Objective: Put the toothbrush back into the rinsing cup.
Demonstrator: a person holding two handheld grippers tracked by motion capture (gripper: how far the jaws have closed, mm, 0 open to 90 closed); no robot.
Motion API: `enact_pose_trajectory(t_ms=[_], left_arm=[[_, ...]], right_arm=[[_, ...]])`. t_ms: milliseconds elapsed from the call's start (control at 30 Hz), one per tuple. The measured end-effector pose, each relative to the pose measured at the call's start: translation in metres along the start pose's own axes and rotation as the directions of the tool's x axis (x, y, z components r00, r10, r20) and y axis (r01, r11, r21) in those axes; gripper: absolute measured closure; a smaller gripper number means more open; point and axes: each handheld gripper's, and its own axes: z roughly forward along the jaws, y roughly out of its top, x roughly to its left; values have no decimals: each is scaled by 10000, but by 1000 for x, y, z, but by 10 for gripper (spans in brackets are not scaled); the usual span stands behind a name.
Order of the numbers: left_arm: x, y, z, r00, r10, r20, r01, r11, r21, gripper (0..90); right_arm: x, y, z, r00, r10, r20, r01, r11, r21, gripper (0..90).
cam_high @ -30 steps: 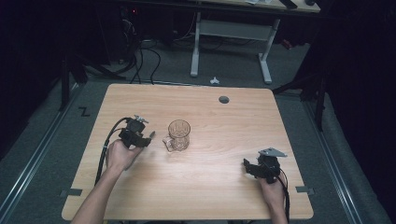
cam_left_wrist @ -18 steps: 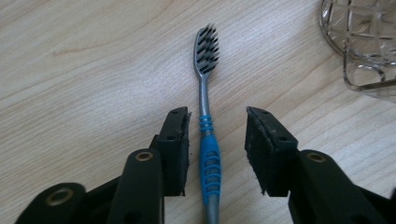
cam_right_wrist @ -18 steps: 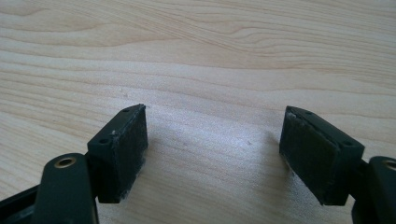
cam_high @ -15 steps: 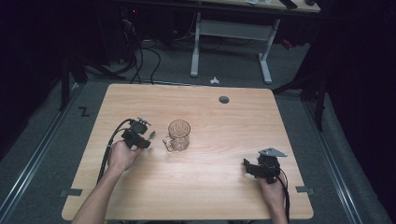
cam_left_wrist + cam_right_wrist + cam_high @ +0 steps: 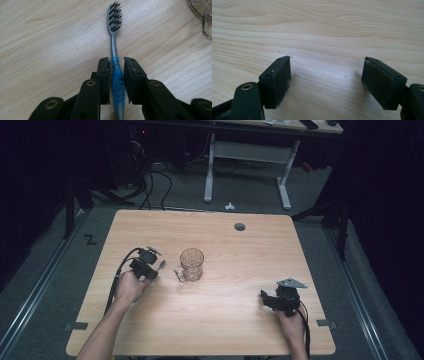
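A toothbrush [image 5: 114,50] with a grey neck and a blue ribbed grip lies flat on the wooden table [image 5: 225,320], bristles away from me. My left gripper [image 5: 117,60] has just been closing its jaws, and the pads now sit against the blue grip on both sides. In the high view the left gripper [image 5: 155,268] is left of a clear glass mug [image 5: 192,265], with the toothbrush [image 5: 161,265] head poking out toward it. The mug's [image 5: 200,10] rim and handle show at the top right of the left gripper view. My right gripper [image 5: 265,297] rests near the front right, open [image 5: 327,67] over bare wood.
A round cable hole [image 5: 240,226] sits near the table's far edge. Behind the table stand a desk's white legs [image 5: 210,175] and loose cables [image 5: 150,180] on the floor. A small white object [image 5: 229,206] lies just past the far edge.
The left hand has barely shifted beside the mug. The right hand and the mug have stayed where they were.
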Motion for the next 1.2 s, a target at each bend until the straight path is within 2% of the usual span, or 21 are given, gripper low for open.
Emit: enact_pose_trajectory(t_ms=[200, 633, 1000, 1200], left_arm=[[2, 0, 4, 9999, -98, 84, 96, 9998, 196, 772], [4, 0, 4, 9991, -344, 235, 338, 9991, 255, 793], [7, -1, -7, 9980, -462, 421, 469, 9988, -149, 795], [4, -3, -18, 9980, -392, 495, 418, 9978, -517, 795]], right_arm=[[0, 0, 0, 10000, 2, 6, -2, 10000, 1, 237], [0, 0, 0, 10000, 3, 7, -3, 10000, 0, 237], [0, 0, 0, 10000, 1, 5, -1, 10000, 0, 237], [0, 0, 0, 10000, 1, 6, -1, 10000, -1, 237]])
